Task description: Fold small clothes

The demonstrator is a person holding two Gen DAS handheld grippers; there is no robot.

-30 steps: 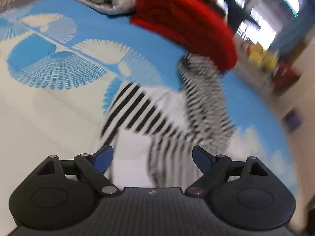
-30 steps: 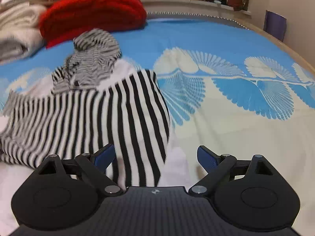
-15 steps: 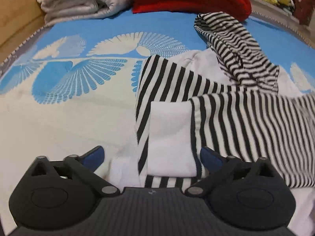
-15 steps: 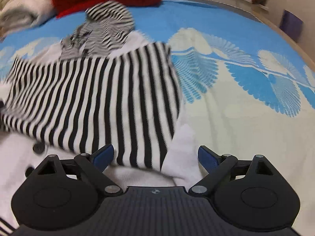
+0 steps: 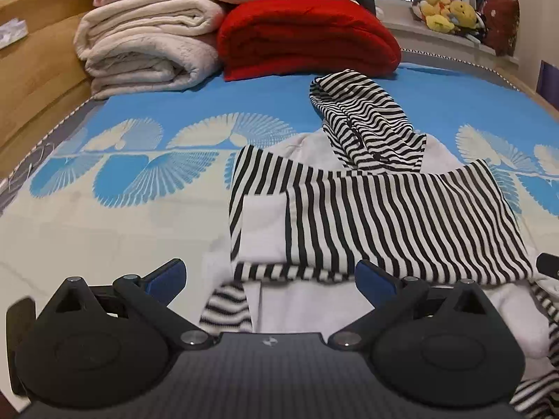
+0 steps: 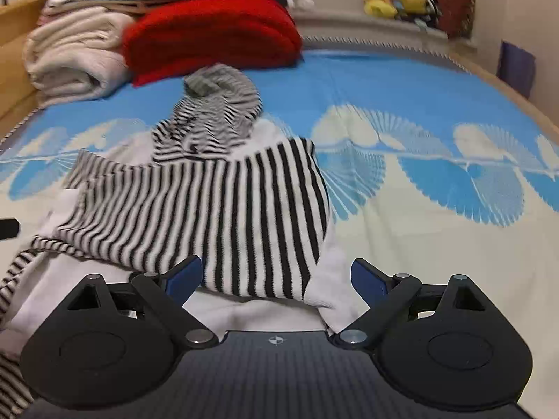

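A small black-and-white striped hooded garment [image 5: 384, 216] lies on the blue and cream bedspread [image 5: 122, 181], its striped sleeves folded across the white body and its hood [image 5: 363, 122] pointing toward the far end. My left gripper [image 5: 270, 276] hangs open above the garment's near left edge, blue pads wide apart with nothing pinched. In the right wrist view the same garment [image 6: 216, 209] spreads left of centre. My right gripper [image 6: 276, 276] is open over its near right corner, holding nothing.
A folded red blanket [image 5: 307, 38] and rolled cream blankets [image 5: 146, 52] are stacked at the far end of the bed. A wooden bed frame [image 5: 31, 80] runs along the left. Plush toys [image 5: 447, 10] sit on the sill behind. Bare bedspread [image 6: 436, 216] extends to the right.
Both grippers have pulled back and risen from the garment, so more of it shows. The left view has rolled level and swung from the red blanket side to face the bed squarely.
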